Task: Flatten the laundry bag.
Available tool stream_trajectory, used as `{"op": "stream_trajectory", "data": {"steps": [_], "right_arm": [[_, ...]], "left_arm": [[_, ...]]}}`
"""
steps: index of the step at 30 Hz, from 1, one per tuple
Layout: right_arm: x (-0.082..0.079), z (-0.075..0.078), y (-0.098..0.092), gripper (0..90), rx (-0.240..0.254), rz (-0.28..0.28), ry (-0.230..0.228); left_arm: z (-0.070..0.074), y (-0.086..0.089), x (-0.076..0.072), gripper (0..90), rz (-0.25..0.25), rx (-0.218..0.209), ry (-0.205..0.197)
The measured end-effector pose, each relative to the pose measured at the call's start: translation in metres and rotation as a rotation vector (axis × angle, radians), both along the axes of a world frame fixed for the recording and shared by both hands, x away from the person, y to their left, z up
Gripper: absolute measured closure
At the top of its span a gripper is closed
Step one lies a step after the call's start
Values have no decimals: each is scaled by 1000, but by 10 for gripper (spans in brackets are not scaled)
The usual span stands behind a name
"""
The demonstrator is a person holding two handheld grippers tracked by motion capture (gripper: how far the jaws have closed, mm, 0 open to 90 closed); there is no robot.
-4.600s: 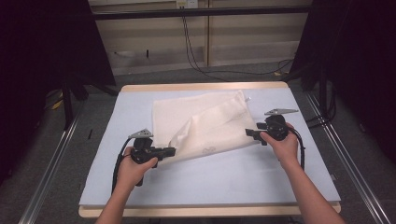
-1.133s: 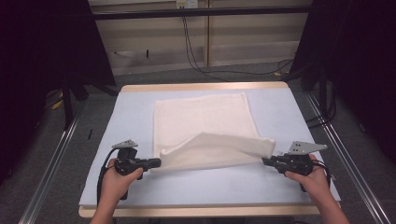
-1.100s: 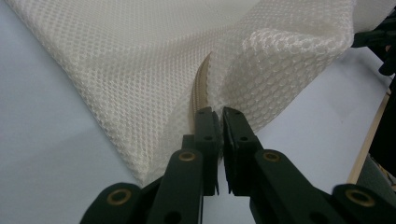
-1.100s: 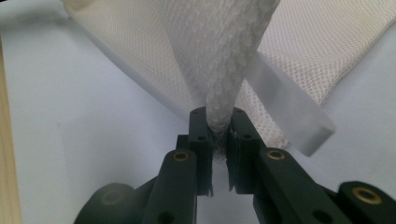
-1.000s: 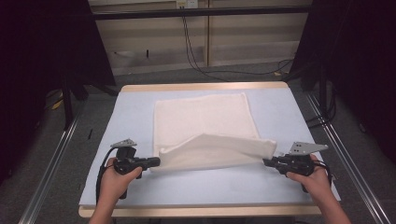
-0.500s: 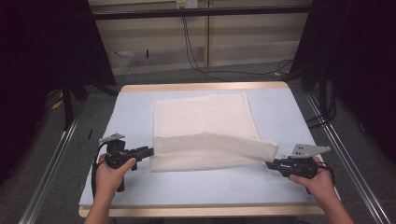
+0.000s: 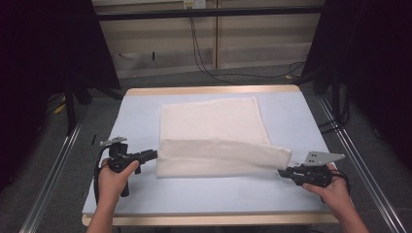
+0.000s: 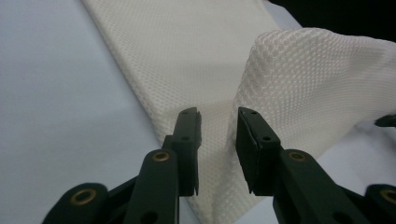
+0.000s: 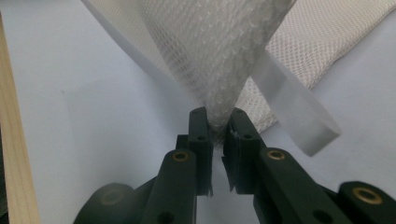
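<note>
Where viewed from high: mesh cloth (image 7: pixel 214 121) on counter (image 7: pixel 131 121), near edge folded back, right corner raised to right gripper (image 7: pixel 282 172); left gripper (image 7: pixel 154 154) just beside fold's left end.

Left gripper view: left gripper (image 8: pixel 218 116) open, jaws just been closing, nothing between pads; cloth (image 8: pixel 187 46) beyond tips.

Right gripper view: right gripper (image 9: pixel 217 114) clamped on bunched corner of cloth (image 9: pixel 210 46).

Likely risk: skewed or unrolled fold under one-sided pull, left end loose.

Surface pale blue, wooden rim (image 9: pixel 11 140); room dark, floor cables (image 7: pixel 204 53) behind.
</note>
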State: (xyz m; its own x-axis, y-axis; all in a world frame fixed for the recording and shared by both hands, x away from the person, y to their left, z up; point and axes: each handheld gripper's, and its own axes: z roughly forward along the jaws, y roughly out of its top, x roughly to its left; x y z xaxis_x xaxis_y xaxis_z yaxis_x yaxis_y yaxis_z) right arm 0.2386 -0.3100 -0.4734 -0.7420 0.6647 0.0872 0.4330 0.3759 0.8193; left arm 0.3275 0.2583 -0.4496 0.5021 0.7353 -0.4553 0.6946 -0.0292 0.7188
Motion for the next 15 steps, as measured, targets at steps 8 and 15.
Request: {"op": "stream_trajectory", "data": {"steps": [8,15], "right_arm": [[0,-2,0,809,-16,1,8],[-1,0,-1,771,-8,-4,12]], "left_arm": [[-4,-14,2,781,-80,-46,59],[-18,-31,1,783,-138,40,107]]}}
